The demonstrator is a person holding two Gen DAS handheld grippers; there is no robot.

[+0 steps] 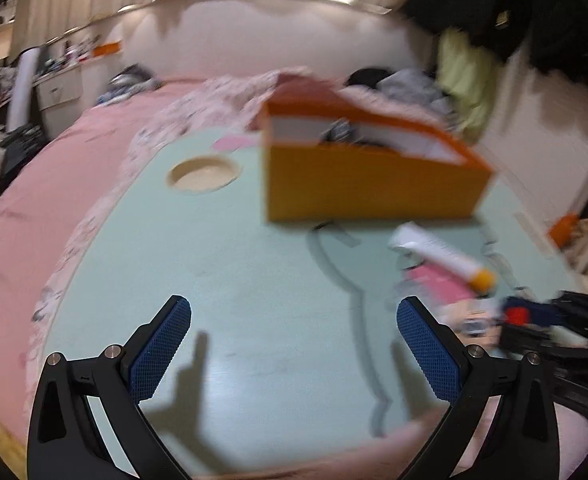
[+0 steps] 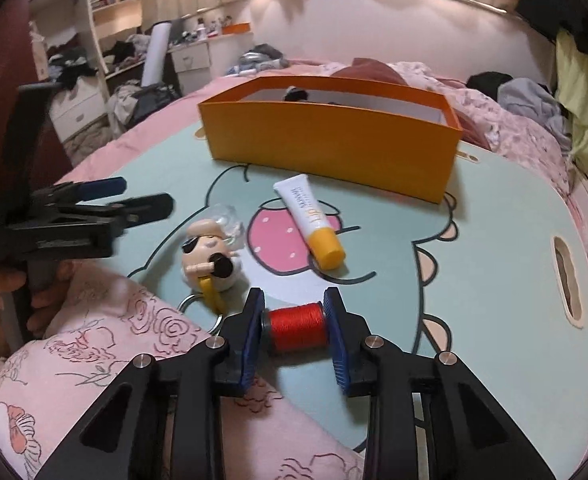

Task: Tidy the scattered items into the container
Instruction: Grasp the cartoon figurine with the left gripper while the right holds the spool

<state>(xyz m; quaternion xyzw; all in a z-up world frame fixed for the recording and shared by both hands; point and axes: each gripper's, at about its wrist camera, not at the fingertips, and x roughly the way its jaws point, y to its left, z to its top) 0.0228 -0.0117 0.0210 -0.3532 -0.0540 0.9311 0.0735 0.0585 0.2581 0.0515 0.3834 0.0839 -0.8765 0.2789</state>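
An orange box [image 2: 333,144] stands at the far side of a mint-green lap table [image 2: 493,248], with a dark item inside; it also shows, blurred, in the left wrist view [image 1: 365,184]. A white tube with an orange cap [image 2: 311,218] lies in front of it, also seen in the left wrist view [image 1: 441,256]. A small figurine keychain [image 2: 210,256] lies left of the tube. My right gripper [image 2: 295,328] is shut on a red thread spool [image 2: 297,326] at the near table edge. My left gripper [image 1: 294,348] is open and empty above the table; it shows at the left in the right wrist view [image 2: 134,196].
The table sits on a bed with pink floral bedding [image 2: 94,360]. It has a round cup hole [image 1: 202,174] and a handle slot [image 2: 567,280]. Clothes are heaped at the bed's far right [image 2: 525,96]. Shelves and drawers stand at the left [image 2: 82,92].
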